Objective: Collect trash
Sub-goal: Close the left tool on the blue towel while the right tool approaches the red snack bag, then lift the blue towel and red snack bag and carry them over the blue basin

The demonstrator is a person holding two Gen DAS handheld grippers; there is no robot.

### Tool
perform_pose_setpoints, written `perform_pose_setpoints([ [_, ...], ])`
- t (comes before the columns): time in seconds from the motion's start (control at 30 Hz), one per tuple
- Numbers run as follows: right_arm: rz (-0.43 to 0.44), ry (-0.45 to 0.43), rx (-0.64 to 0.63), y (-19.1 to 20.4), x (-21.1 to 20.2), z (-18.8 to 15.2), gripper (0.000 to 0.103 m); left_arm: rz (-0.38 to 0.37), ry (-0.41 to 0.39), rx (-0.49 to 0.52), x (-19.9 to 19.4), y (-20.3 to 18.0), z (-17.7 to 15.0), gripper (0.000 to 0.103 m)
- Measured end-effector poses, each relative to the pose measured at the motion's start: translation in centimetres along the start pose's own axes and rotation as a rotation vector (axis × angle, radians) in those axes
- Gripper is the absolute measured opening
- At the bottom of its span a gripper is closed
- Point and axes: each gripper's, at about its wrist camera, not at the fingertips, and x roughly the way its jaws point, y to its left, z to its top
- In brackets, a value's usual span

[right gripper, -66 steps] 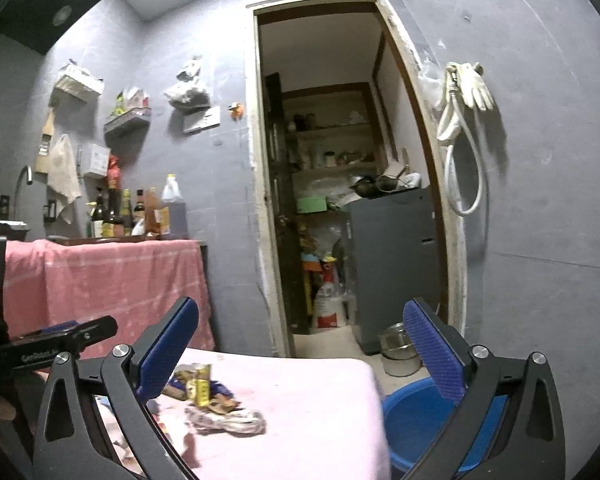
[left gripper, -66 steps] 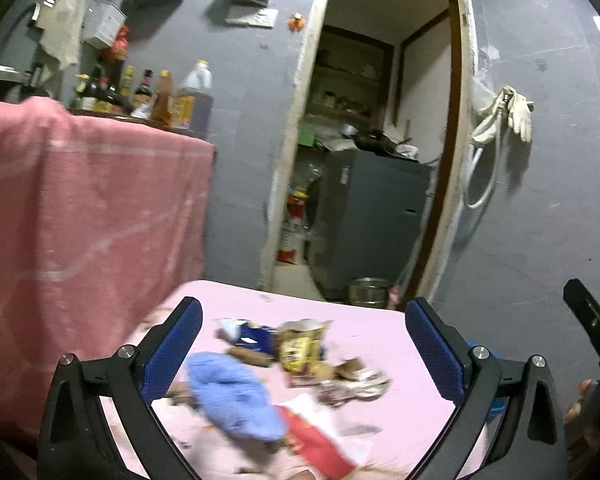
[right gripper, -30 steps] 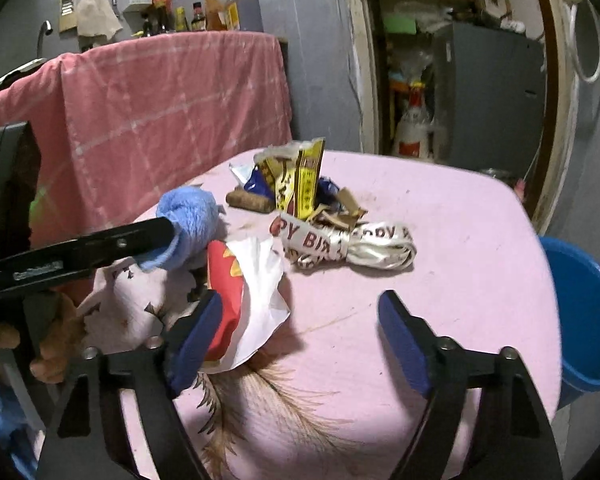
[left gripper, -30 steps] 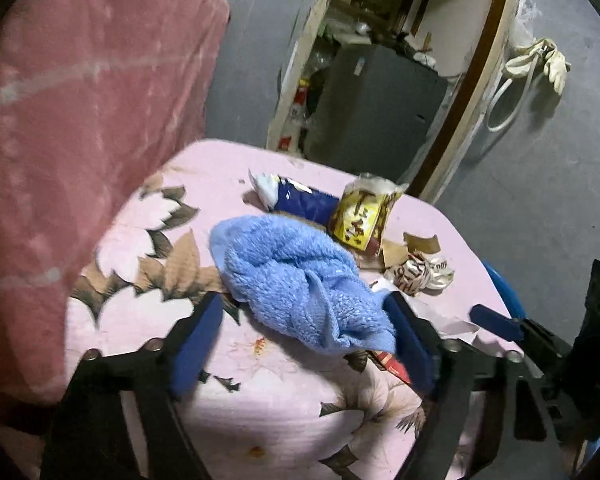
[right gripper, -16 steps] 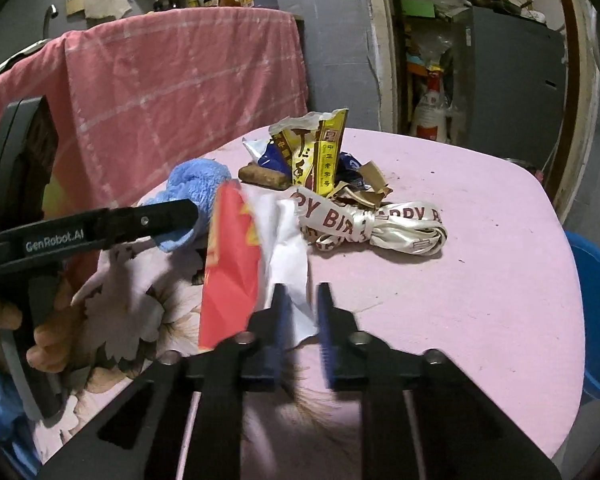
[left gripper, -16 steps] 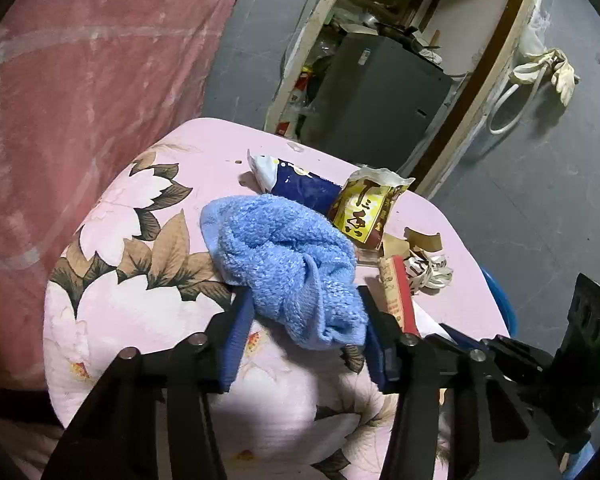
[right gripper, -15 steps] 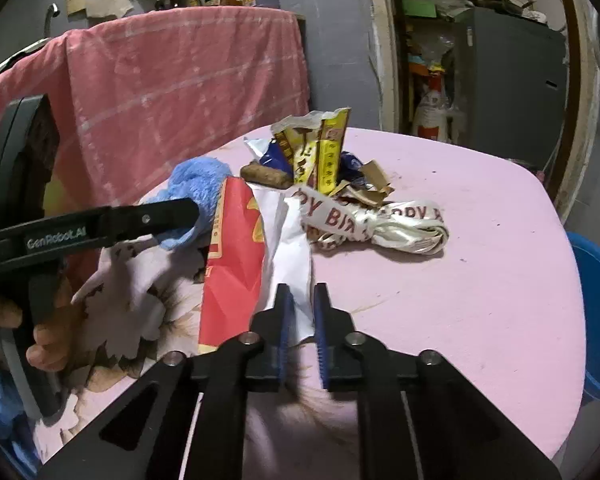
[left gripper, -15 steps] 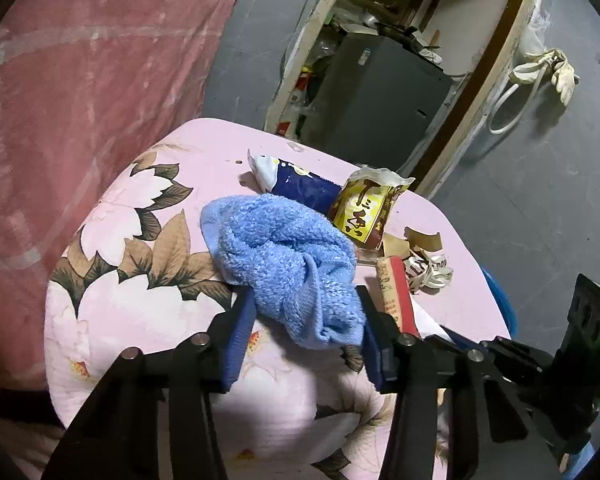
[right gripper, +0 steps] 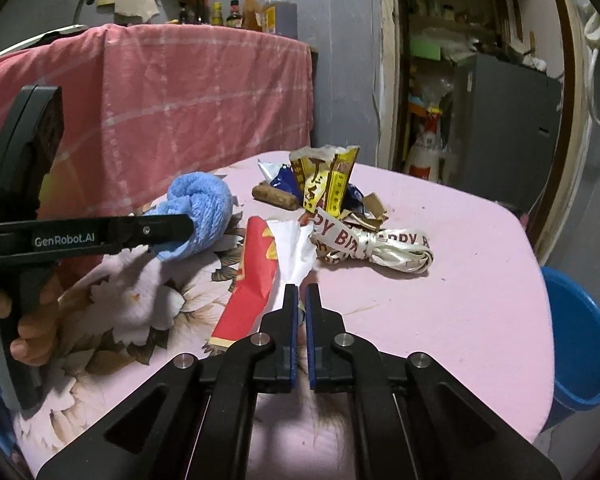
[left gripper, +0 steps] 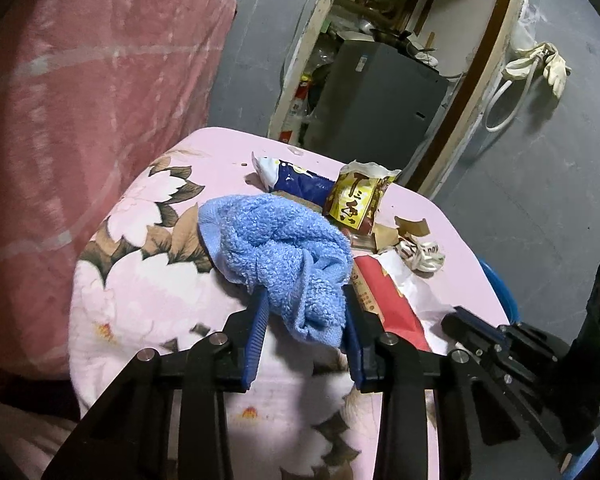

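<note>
A crumpled blue towel point(left gripper: 276, 248) lies on the pink flowered tablecloth point(right gripper: 440, 312). My left gripper point(left gripper: 305, 295) has its blue pads pressed on the towel's near end, and the jaws are still closing. My right gripper point(right gripper: 302, 292) is shut on the white edge of a red and white paper wrapper point(right gripper: 260, 272), just right of the towel. Behind them lies a heap: a yellow snack bag point(right gripper: 324, 184), a dark blue wrapper point(left gripper: 296, 180), a brown stub point(right gripper: 274, 196) and a bundled white ribbon point(right gripper: 380, 244).
A blue bucket point(right gripper: 580, 340) stands on the floor beside the table's right edge. A counter draped in pink cloth point(right gripper: 180, 100) rises close on the left. Beyond the table an open doorway shows a grey cabinet point(right gripper: 500, 120). A hand point(right gripper: 32, 332) holds the left gripper.
Both grippers came down to the table. The left jaws narrowed around the blue towel. The right jaws shut on the red and white wrapper, which now stands up off the cloth.
</note>
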Motion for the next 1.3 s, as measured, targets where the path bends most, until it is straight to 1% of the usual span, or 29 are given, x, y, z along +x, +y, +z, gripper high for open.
perform_pose_setpoints([
  [0.17,-0.017,-0.027,-0.005,0.0,-1.0,0.0,0.002,0.019,-0.014,0.010,-0.9,-0.3,-0.6,0.030],
  [0.33,-0.083,-0.089,-0.056,0.5,-2.8,0.1,0.001,0.022,-0.042,0.046,-1.7,-1.2,-1.0,0.030],
  [0.57,-0.156,-0.156,-0.085,0.3,-4.8,-0.2,0.001,-0.003,-0.063,0.075,-2.0,-2.5,-1.2,0.030],
  [0.73,-0.241,-0.237,-0.081,-0.5,-6.8,0.1,0.001,-0.033,-0.104,0.103,-1.9,-4.0,-0.9,0.030],
  [0.87,-0.330,-0.327,-0.065,-1.9,-9.2,0.8,0.001,-0.070,-0.164,0.141,-1.6,-6.4,-0.3,0.030],
  [1.0,-0.415,-0.406,-0.045,-3.8,-11.5,1.5,0.001,-0.115,-0.234,0.202,-1.1,-10.1,0.8,0.030],
  [1.13,-0.492,-0.457,-0.033,-6.2,-13.2,2.2,0.001,-0.161,-0.287,0.251,0.1,-13.9,1.8,0.030],
  [1.3,-0.598,-0.502,-0.010,-10.9,-15.0,2.7,0.001,-0.220,-0.322,0.281,2.9,-18.5,3.3,0.031],
])
